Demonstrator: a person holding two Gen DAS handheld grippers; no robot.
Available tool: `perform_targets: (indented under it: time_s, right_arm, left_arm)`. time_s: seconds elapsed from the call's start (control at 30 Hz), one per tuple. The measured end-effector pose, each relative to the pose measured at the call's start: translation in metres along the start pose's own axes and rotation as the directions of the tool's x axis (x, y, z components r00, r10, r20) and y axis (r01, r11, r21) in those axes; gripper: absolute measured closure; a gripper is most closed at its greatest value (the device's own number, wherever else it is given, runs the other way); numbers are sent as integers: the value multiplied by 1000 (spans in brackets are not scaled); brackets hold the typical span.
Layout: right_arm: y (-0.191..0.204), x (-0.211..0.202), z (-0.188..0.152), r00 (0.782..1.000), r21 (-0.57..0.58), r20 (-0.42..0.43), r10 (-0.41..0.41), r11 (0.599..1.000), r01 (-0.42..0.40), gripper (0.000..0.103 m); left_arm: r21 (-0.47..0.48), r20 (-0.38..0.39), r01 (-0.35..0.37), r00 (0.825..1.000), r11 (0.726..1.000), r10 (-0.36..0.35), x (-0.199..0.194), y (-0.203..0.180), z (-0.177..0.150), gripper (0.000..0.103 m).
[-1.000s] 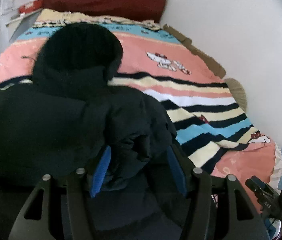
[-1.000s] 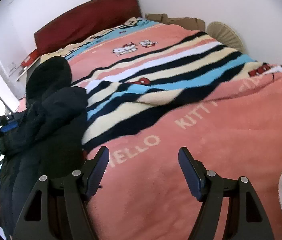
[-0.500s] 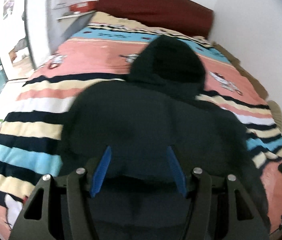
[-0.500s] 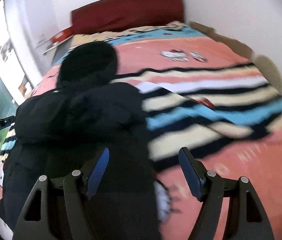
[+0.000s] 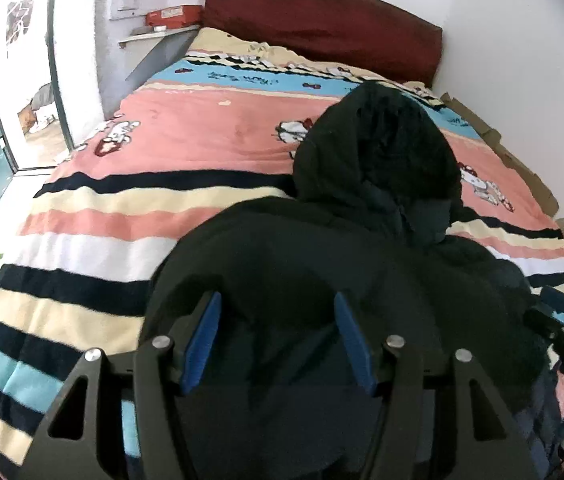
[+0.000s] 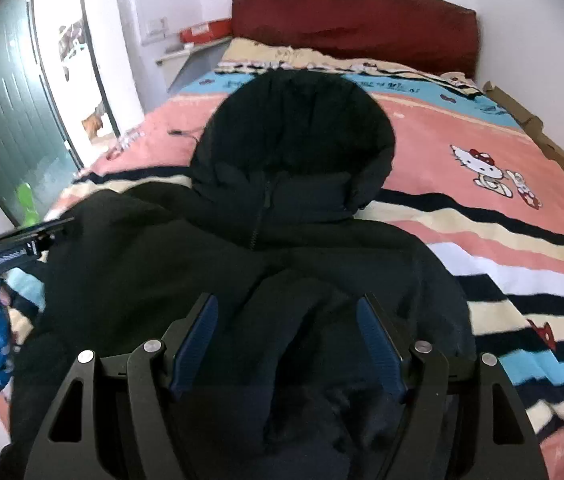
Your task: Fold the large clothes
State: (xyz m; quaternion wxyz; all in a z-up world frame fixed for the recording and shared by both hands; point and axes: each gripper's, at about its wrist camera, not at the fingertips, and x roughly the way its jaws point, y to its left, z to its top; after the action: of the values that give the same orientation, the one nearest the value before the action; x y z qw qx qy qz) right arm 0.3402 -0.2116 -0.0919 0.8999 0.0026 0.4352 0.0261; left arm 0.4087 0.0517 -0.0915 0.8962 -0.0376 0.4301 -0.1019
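Compared with a second ago, both my views have swung round toward the doorway side: the left wrist view then had the black hooded jacket (image 5: 362, 280) filling its left half with the white wall on the right, and now the jacket sits centre and lower right, with the door opening at upper left. The right wrist view then looked mostly at bare striped blanket (image 6: 502, 240) with the jacket off at the left edge; now the jacket fills the centre, hood (image 6: 294, 128) pointing up toward the red headboard (image 6: 354, 20). My left gripper (image 5: 278, 340) has its jaws partly apart with dark jacket fabric bunched between the blue pads; I cannot tell whether they pinch it. My right gripper (image 6: 288, 340) stands wider, above the jacket's folded body, and again I cannot tell whether it grips. The other gripper pokes in at each frame's side. A red box (image 5: 172, 14) rests on a shelf at upper left, cardboard (image 6: 542, 136) lines the wall at right.
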Motion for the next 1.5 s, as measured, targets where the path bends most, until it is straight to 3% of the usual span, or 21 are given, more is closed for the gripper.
perform_targets:
  time_s: [0.23,0.47,0.6,0.8,1.23,1.5]
  right_arm:
    - [-9,48,-17,997,7,-74,-30,1000,31,28]
    - [-15,65,-35,998,20,-66,-15,1000,16,28]
    - [-14,57,-31,996,-8,-92,-11,1000,10,28]
    - [-24,22,-36,998,-49,-63,-16,999,13,27]
    - [-33,47,-63,995,-35,-100,20,999,-23,27]
    - [-35,24,-63,997,-45,-81,14,999,-18,27]
  left_arm:
    - [11,-24,18,1000,1000,-18,39,-8,-23,42]
    - [47,-42,-16,999,999,18,53,-16,-32,41]
    - [68,-44,-45,998,997,48,34,-20,-30,41]
    - [85,-2,1,1000,996,-1,1,-33,-43,41]
    - [134,-3,-65,998,989,66,20,-46,-72,40]
    - [152,28,-93,996,984,89,-3,-51,-76,40]
